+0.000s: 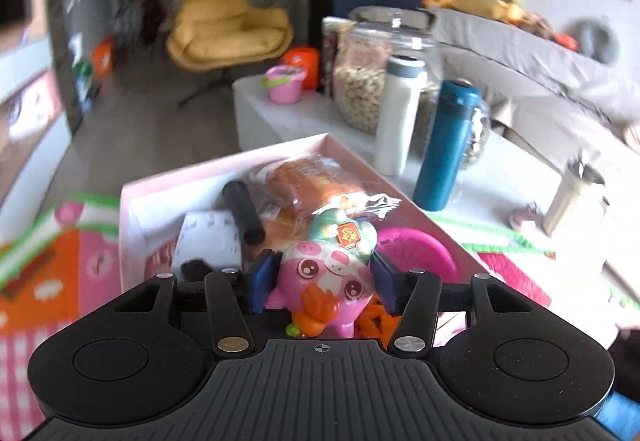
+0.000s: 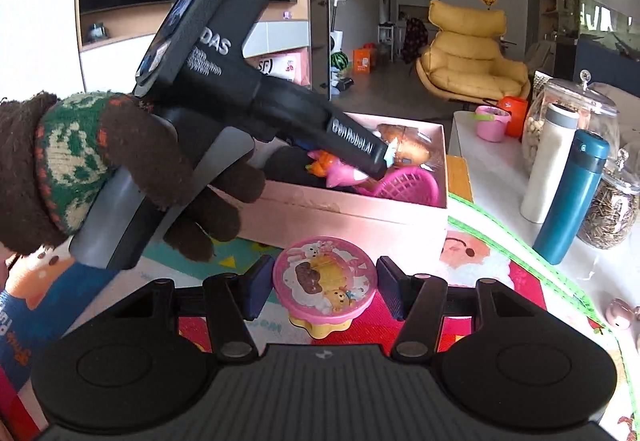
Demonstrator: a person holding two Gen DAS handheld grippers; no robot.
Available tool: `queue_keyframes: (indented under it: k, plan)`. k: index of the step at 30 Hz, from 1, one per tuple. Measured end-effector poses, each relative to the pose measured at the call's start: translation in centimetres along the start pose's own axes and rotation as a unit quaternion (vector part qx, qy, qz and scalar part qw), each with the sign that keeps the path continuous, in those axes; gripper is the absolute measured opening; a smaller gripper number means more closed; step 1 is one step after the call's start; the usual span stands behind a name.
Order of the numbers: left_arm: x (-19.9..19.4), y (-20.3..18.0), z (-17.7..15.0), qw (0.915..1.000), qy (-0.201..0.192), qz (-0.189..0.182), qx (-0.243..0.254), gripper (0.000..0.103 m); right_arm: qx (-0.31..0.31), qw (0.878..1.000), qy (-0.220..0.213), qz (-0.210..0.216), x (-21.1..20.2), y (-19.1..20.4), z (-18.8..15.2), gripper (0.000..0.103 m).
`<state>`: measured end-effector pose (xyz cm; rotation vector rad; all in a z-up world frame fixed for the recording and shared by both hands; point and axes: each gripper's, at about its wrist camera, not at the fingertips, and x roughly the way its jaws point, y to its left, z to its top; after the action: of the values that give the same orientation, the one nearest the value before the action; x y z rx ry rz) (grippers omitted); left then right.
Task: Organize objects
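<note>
Left claw over the pink box, pig toy between its parted pads, untouched.
Right claw grips a pink tin; the left claw's body reads "GenRobot.AI".

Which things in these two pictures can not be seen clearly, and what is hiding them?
- Left wrist view: the pink pig toy is partly hidden at its lower edge by the left hand-held gripper; contact with the pads is unclear.
- Right wrist view: the contents of the pink box are partly covered by the left hand-held gripper.
- Right wrist view: the base of the round pink toy is hidden under its top.
- Left wrist view: far shelves are blurred.
</note>
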<state>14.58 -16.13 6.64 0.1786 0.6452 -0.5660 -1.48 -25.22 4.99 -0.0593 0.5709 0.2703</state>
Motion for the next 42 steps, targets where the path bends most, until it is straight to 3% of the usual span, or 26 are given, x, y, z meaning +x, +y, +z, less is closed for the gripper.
queue_keyframes:
  k: [5,9,13,17,22,23,26,28,30,32,33,38,42]
  plan:
    - [-1.7,2.8,-0.9,0.9963,-0.034,-0.046,-0.063,0.055,-0.002,1.000,0.018,-0.013,0.9,-0.3,0.0,0.056]
    - [-4.2,5.3,-2.1,0.9905,-0.090,-0.025,-0.102,0.055,-0.007,1.000,0.023,-0.017,0.9,-0.2,0.0,0.056]
    - [-8.2,9.2,-4.8,0.9729,-0.137,0.003,-0.186,0.054,0.004,1.000,0.011,-0.019,0.2,-0.5,1.2,0.056]
    - [-10.2,10.8,-7.9,0.9687,-0.109,0.038,-0.220,0.054,0.009,0.999,-0.028,-0.014,0.1,-0.7,5.3,0.056]
    - [-10.0,10.5,-10.0,0.9691,-0.082,0.023,-0.232,0.054,0.044,0.993,-0.113,-0.008,3.8,-0.1,13.0,0.058]
    - [-9.8,10.3,-10.3,0.9703,-0.075,0.026,-0.229,0.054,0.056,0.991,-0.118,-0.001,5.0,-0.2,14.1,0.070]
    - [-10.3,9.9,-11.3,0.9745,-0.059,0.038,-0.213,0.054,0.099,0.991,-0.085,-0.009,7.7,-0.4,15.6,0.074]
    - [-11.1,9.2,-12.0,0.9781,-0.056,0.042,-0.196,0.054,0.103,0.992,-0.068,-0.013,7.7,-0.4,14.6,0.075]
    - [-11.9,8.5,-12.8,0.9796,-0.051,0.051,-0.188,0.054,0.089,0.993,-0.057,-0.043,6.7,0.0,12.7,0.080]
    - [-12.1,7.6,-13.3,0.9802,-0.044,0.065,-0.182,0.054,0.081,0.993,-0.047,-0.078,5.2,0.5,10.1,0.099]
    - [-12.1,7.2,-13.7,0.9807,-0.040,0.071,-0.178,0.054,0.082,0.992,-0.041,-0.091,4.4,0.6,8.7,0.103]
    - [-12.2,5.2,-15.7,0.9809,-0.017,0.097,-0.167,0.054,0.082,0.990,0.028,-0.115,2.0,2.0,1.7,0.103]
    - [-12.1,3.9,-16.5,0.9806,-0.015,0.126,-0.149,0.054,0.086,0.986,0.072,-0.122,2.5,3.4,-1.8,0.103]
